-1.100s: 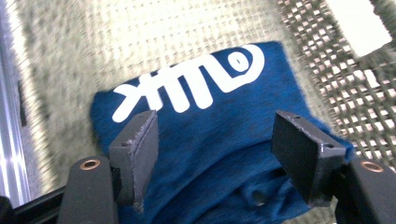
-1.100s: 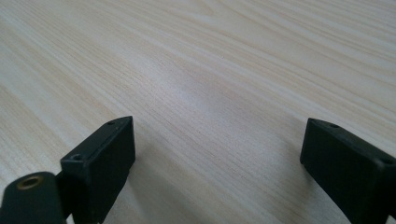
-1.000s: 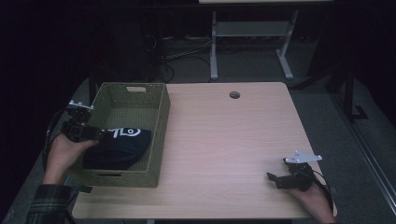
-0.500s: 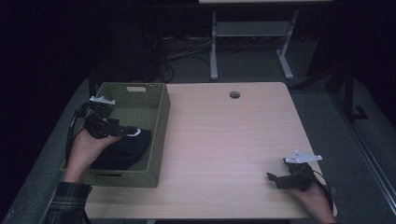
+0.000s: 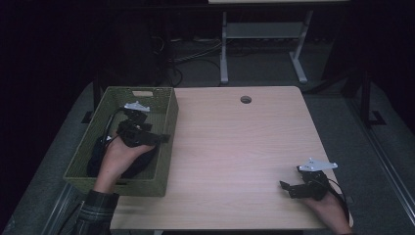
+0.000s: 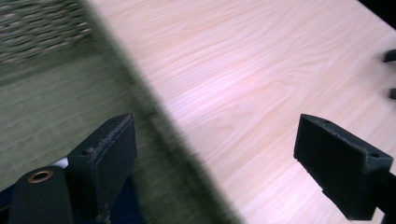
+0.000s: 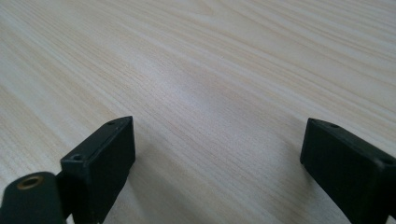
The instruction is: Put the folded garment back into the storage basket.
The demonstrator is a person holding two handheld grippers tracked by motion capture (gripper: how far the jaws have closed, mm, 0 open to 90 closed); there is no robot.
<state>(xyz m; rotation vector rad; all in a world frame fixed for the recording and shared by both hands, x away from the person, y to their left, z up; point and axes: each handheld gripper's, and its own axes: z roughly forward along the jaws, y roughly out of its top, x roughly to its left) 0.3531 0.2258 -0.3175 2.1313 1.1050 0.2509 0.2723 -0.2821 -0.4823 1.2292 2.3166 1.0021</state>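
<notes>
Surface: pale wooden table (image 5: 244, 147), dark room.
Left gripper (image 5: 164, 138): jaws wide, empty, over green woven basket (image 5: 169, 122) rim.
Right gripper (image 5: 286, 188): wide, empty, resting.
Risk: a jaw may snag the rim and tip the basket with its dark cloth (image 5: 139, 164).

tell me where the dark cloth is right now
In the high view the dark cloth lies inside the green woven basket at the table's left edge, under the left hand and its open tongs.

Your left tool (image 5: 164, 138) over the basket (image 5: 166, 147) wall, that wall blocking sideways passage, bare surface (image 5: 244, 147) open across to your right tool (image 5: 288, 188).
</notes>
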